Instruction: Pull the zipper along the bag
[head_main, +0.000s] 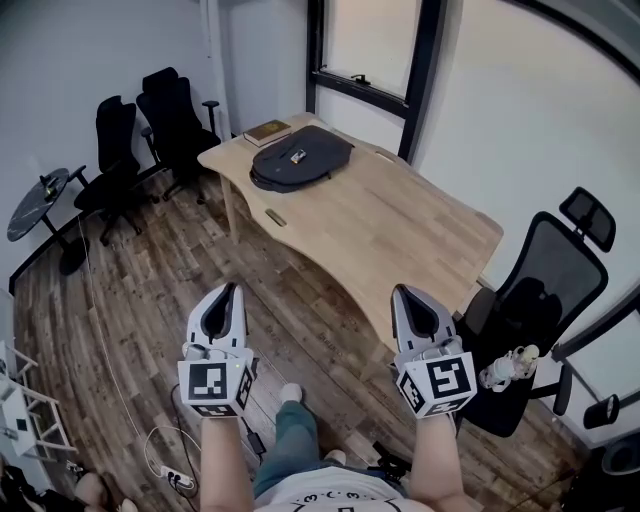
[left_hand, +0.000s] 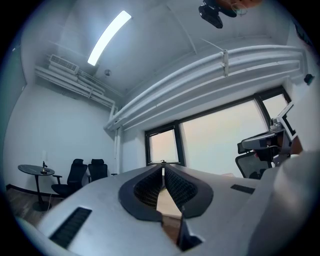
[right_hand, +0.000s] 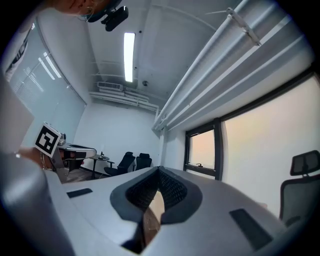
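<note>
- Grippers, two: your left gripper and right gripper hang side by side over the wood floor, short of the worktop's near edge. Both claws are clenched, tips together, with nothing between them.
- Power strip, white, with cables, on the floor by your left side.
- Office chair, black mesh, at the worktop's near right corner, beside your right gripper.
- Worktop, light wood with a curved near edge, runs away from you toward the window.
- Small dark item, flat, close to the worktop's left edge; you cannot tell what it is.
- Bag, dark grey, lies flat at the worktop's far left corner, well apart from both grippers. A small pale patch shows on its top; the zipper cannot be made out.
- Book, just beside the bag, at the far left corner's edge.
- Black chairs, two, beyond the worktop's left edge.
- Round table, dark, at far left.
- Window, behind the worktop's far edge.
</note>
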